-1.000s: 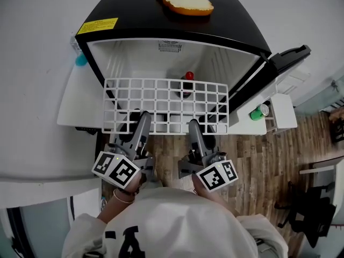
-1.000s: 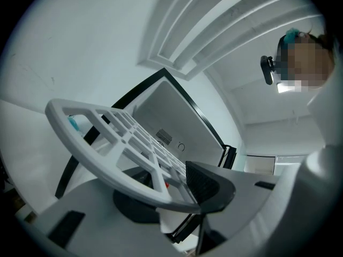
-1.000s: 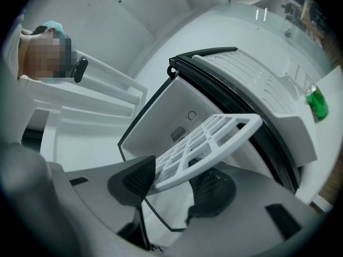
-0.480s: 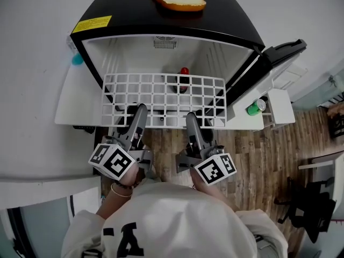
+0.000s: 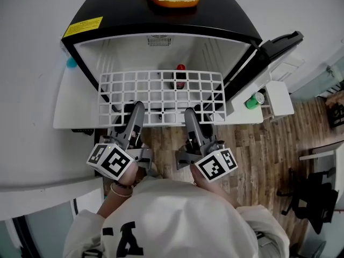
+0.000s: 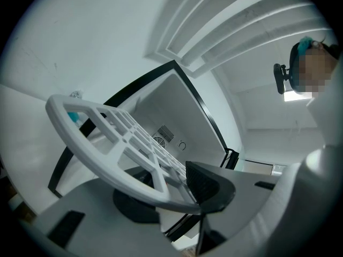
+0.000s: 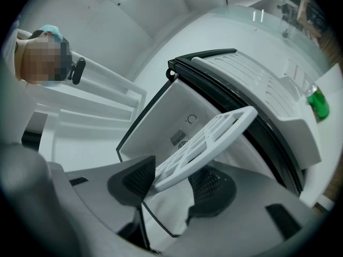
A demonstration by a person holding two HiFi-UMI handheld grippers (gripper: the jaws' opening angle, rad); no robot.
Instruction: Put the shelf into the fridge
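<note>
Insertion step in hand: left gripper (image 5: 134, 108) and right gripper (image 5: 190, 113) each have fingers clamped on the near edge of the shelf (image 5: 160, 92), held roughly level at the mouth of the fridge (image 5: 134, 21); the next move likely calls for an even push toward 12 o'clock.

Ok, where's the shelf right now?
Head view, centre: the shelf lies across the mouth of the open fridge, its near edge gripped by the left gripper and right gripper.

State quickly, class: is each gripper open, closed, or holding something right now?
Left gripper: closed on the near edge of the white shelf.
Right gripper: closed on the same shelf's near edge.
</note>
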